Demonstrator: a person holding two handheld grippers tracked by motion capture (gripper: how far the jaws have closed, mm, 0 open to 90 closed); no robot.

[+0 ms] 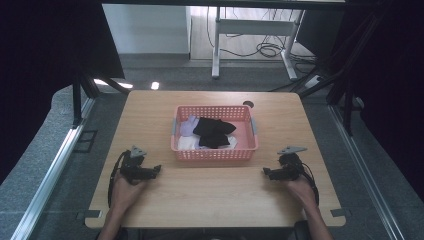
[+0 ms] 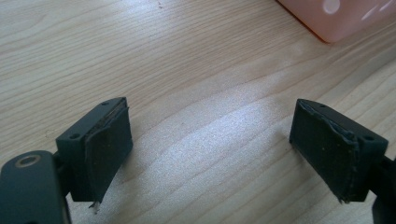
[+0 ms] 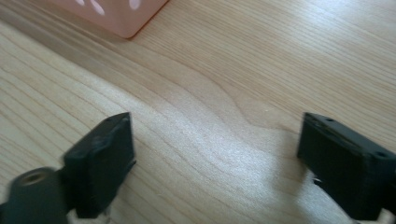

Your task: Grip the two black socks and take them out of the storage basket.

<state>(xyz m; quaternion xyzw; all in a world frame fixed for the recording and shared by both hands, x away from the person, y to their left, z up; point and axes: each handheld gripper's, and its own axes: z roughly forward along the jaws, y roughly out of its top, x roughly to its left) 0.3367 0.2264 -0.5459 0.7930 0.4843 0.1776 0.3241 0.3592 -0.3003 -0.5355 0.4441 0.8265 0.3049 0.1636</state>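
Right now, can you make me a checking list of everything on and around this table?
Surface: wooden table, bare in front of the basket; a dark round hole near its far edge.
Job's things: pink basket at the middle, holding a black cloth on top of white and pale purple pieces.
Clutter: nothing seen.
Grippers: left gripper and right gripper rest on the table either side of the basket, both open, holding nothing.
Cables: one trails from each gripper; more lie on the floor behind.
Surroundings: grey floor, white desk legs, dark curtains.
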